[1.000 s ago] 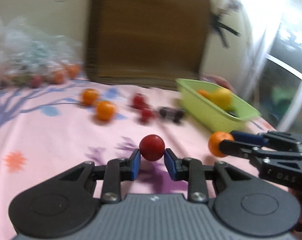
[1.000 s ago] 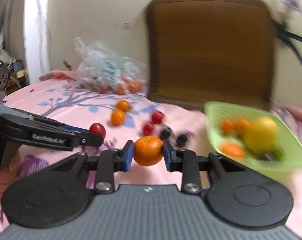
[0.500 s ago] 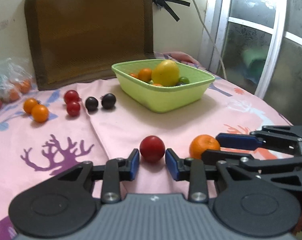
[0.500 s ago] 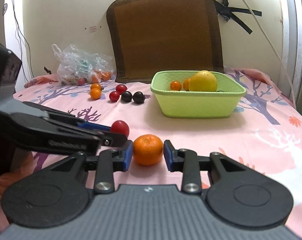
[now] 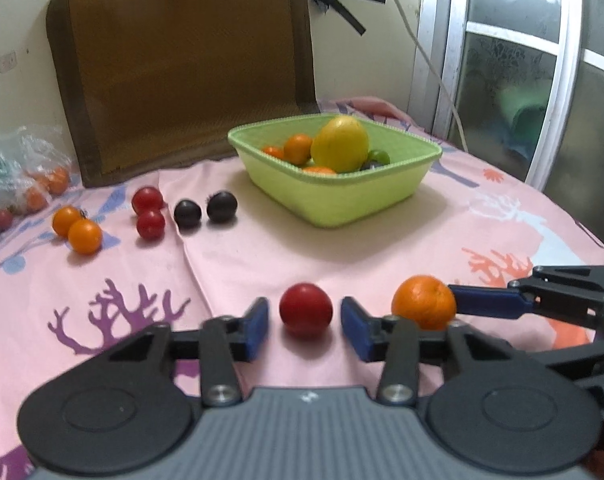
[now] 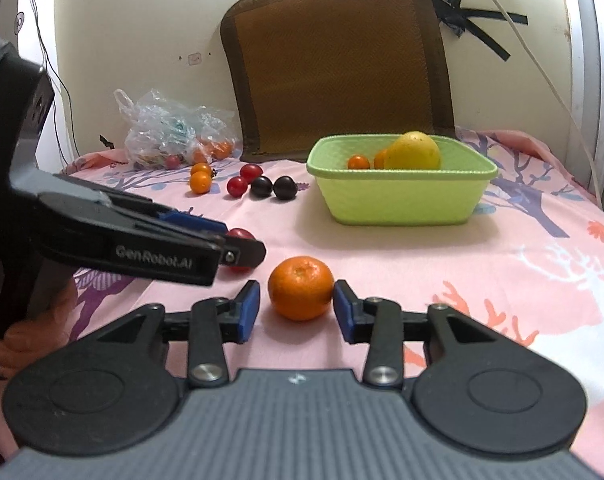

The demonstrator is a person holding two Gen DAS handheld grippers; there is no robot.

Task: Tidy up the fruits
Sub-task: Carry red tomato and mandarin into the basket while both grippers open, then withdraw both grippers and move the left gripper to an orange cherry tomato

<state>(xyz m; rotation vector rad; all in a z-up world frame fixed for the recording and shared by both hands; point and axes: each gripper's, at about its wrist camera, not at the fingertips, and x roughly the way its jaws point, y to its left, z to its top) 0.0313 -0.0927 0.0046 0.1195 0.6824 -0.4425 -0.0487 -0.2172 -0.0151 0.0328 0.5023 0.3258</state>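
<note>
- Since 0.5 s ago both jaw pairs have widened; fruit now released
- Left hand-held gripper [image 5: 304, 320]: parted, gaps either side of red tomato [image 5: 305, 310] resting on pink cloth [image 5: 262, 252]
- Right hand-held gripper [image 6: 296, 312]: parted around orange [image 6: 301, 288], right pad touching or nearly so
- Green basket [image 6: 401, 200] behind, holding other fruit

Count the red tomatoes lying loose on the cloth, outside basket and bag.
3. One red tomato sits between the open left gripper fingers; two more touch beside the dark fruits. Others may hide inside the plastic bag.
</note>
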